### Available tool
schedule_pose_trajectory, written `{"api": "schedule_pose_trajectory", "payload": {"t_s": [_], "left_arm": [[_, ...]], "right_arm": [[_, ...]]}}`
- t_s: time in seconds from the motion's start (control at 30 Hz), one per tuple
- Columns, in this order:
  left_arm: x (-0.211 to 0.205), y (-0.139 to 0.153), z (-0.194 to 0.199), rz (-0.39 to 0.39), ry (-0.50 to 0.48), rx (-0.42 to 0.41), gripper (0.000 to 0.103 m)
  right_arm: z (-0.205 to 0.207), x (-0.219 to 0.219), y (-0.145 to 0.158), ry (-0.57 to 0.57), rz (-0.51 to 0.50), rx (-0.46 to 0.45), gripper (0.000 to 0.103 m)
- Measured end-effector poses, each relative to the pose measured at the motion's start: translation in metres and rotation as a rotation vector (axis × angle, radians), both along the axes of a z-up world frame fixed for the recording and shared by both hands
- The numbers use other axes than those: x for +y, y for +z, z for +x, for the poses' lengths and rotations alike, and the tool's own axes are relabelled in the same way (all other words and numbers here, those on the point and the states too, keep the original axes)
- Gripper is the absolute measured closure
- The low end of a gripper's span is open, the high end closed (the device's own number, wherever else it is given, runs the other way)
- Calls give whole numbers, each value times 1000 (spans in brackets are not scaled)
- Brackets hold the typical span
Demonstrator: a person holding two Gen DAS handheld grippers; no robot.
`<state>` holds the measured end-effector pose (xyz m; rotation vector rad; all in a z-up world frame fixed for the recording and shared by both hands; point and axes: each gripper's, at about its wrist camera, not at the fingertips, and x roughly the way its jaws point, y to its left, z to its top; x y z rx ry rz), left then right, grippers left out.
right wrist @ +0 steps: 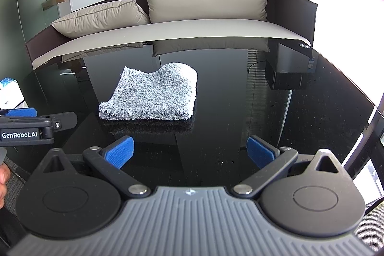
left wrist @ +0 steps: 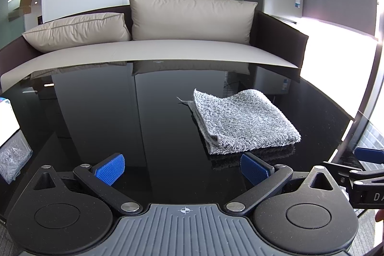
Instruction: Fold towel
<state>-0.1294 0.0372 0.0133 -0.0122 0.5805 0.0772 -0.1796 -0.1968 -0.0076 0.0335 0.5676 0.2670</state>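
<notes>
Currently I see the folded grey towel (left wrist: 242,122) lying on the black table (left wrist: 144,112); left gripper (left wrist: 183,168) and right gripper (right wrist: 189,151) both spread wide, empty.

Glossy black table (left wrist: 144,116), folded grey towel (left wrist: 242,121) lying on it, white box (left wrist: 6,119) at left edge

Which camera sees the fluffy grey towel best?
The right wrist view: the towel lies near the middle, whole, its folded front edge and wavy top clear. The left wrist view shows the towel whole too, but off to the right, with a loose corner poking out behind.
</notes>
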Motion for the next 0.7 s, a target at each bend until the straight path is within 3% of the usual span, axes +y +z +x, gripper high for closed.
{"api": "schedule_pose_trajectory", "payload": {"t_s": [0.7], "left_arm": [[-1,1,-1,-6,-6,-6,1]], "right_arm": [[-3,-1,2,21,5,-9,0]]}}
